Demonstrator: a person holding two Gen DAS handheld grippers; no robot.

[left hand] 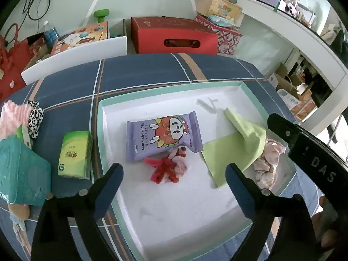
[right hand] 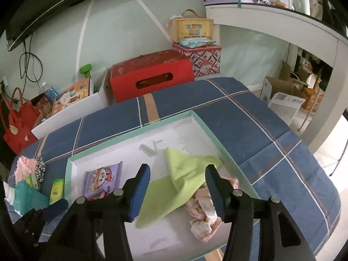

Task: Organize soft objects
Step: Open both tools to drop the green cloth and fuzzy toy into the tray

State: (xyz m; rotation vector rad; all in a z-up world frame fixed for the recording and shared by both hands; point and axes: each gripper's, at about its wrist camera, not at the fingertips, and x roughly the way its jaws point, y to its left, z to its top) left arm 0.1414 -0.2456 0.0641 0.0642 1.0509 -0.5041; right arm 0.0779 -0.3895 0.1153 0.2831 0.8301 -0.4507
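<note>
A white tray with a mint-green rim [left hand: 100,117] [right hand: 71,163] lies on the blue plaid table. In it are a purple baby-wipes pack [left hand: 162,136] [right hand: 102,179], a red and pink scrunchie [left hand: 168,167], a lime-green cloth [left hand: 237,150] [right hand: 174,189] and a pale pink patterned cloth [left hand: 268,163] [right hand: 202,213]. My left gripper [left hand: 174,174] is open and empty above the tray's near part, just short of the scrunchie. My right gripper [right hand: 177,174] is open and empty, jaws either side of the green cloth, above it. The right gripper also shows in the left wrist view [left hand: 304,143].
Left of the tray lie a green tissue pack [left hand: 75,154] [right hand: 56,190], a teal pouch [left hand: 21,174] [right hand: 26,198], a pink fluffy item [left hand: 13,115] [right hand: 24,167] and a black-and-white spotted scrunchie [left hand: 34,117] [right hand: 40,167]. Behind the table stand a red box [left hand: 174,35] [right hand: 152,76] and a white board [left hand: 74,56].
</note>
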